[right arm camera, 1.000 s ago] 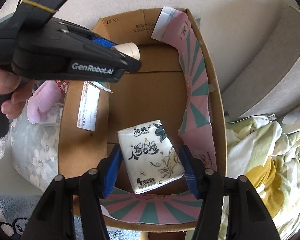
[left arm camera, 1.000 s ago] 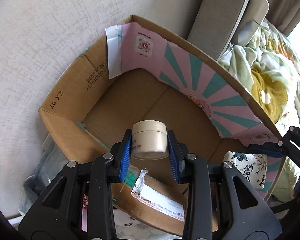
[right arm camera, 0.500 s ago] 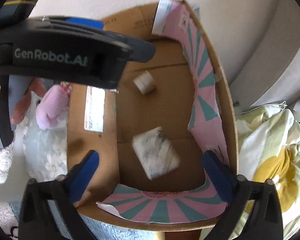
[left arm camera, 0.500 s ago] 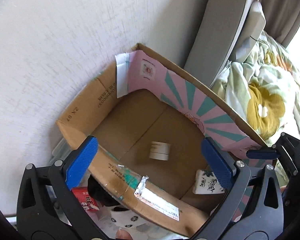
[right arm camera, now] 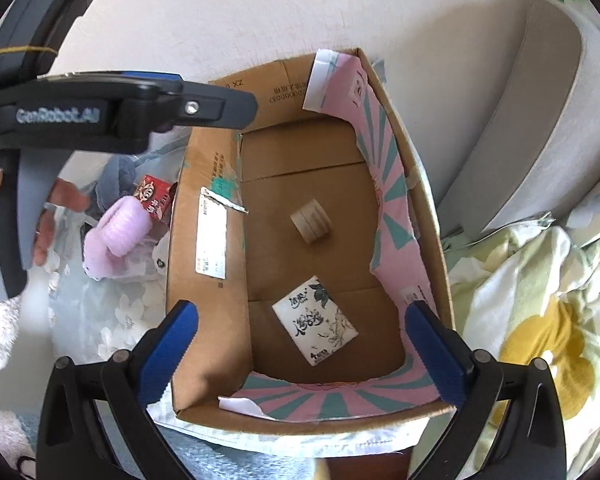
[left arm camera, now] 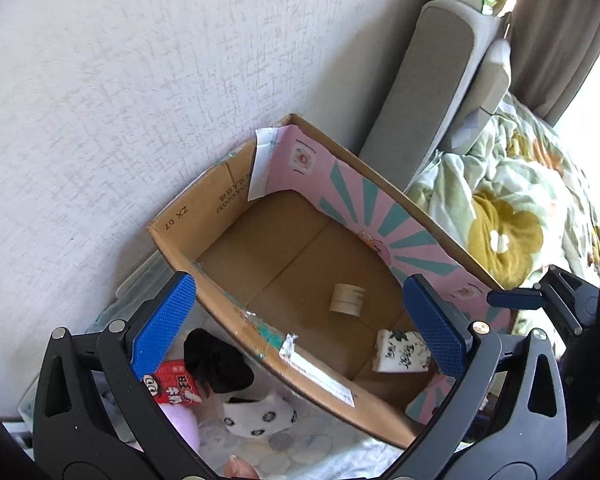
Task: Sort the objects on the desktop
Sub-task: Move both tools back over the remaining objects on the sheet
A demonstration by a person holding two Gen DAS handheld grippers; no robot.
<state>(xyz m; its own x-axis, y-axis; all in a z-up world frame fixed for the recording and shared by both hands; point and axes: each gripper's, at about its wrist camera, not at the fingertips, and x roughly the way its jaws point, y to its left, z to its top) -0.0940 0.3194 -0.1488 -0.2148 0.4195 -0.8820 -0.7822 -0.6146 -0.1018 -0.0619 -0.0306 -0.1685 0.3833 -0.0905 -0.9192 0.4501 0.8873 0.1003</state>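
An open cardboard box with pink and teal lining stands against the wall. On its floor lies a small cream jar on its side. Nearer the box's front lies a white tissue pack with black lettering. My left gripper hangs above the box, jaws wide open and empty. Over the box's near end my right gripper is open too, nothing between its blue pads. The left gripper's body shows at the upper left of the right wrist view.
Left of the box, on a floral cloth, lie a red snack pack, a pink soft item, a black item and a white spotted sock. A grey headboard and floral bedding are on the right.
Both grippers opened wide and rose. The cream jar dropped from the left one and the tissue pack from the right one; both now lie on the box floor.
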